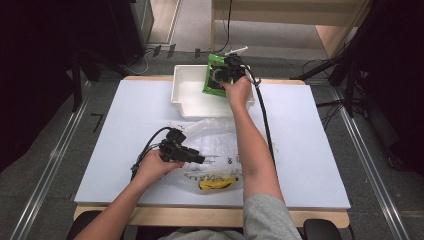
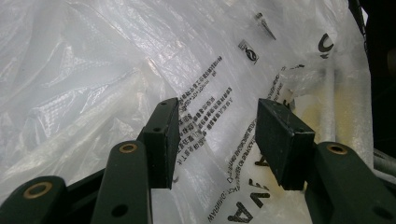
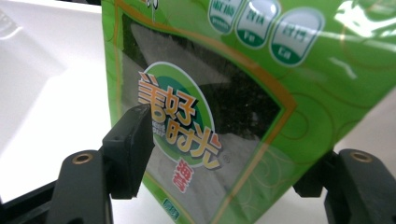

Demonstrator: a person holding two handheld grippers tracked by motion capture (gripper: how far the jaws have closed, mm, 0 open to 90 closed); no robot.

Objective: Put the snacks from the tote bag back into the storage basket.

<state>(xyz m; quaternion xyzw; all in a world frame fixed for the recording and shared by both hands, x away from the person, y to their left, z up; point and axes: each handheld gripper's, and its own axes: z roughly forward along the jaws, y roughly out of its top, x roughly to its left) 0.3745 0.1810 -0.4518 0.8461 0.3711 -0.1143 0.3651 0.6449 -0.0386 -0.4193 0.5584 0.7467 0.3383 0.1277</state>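
Looking down at the table (image 1: 310,150): a person works with a hand-held gripper in each hand.
Right hand-held gripper (image 1: 223,76): it is held out over the white bin (image 1: 181,95) at the far side of the table.
Green packet (image 3: 224,107): it stands upright between the right jaws (a snack bag with a dark window); the jaws are spread wide, and whether the pads touch it cannot be told.
Left hand-held gripper (image 2: 217,140): its jaws are apart and hold nothing; they point at the clear plastic bag (image 2: 116,70).
Clear plastic bag: it lies crumpled on the table near the person, with black print on it.
Yellow thing (image 1: 217,184): it lies inside the bag, close to the front edge.
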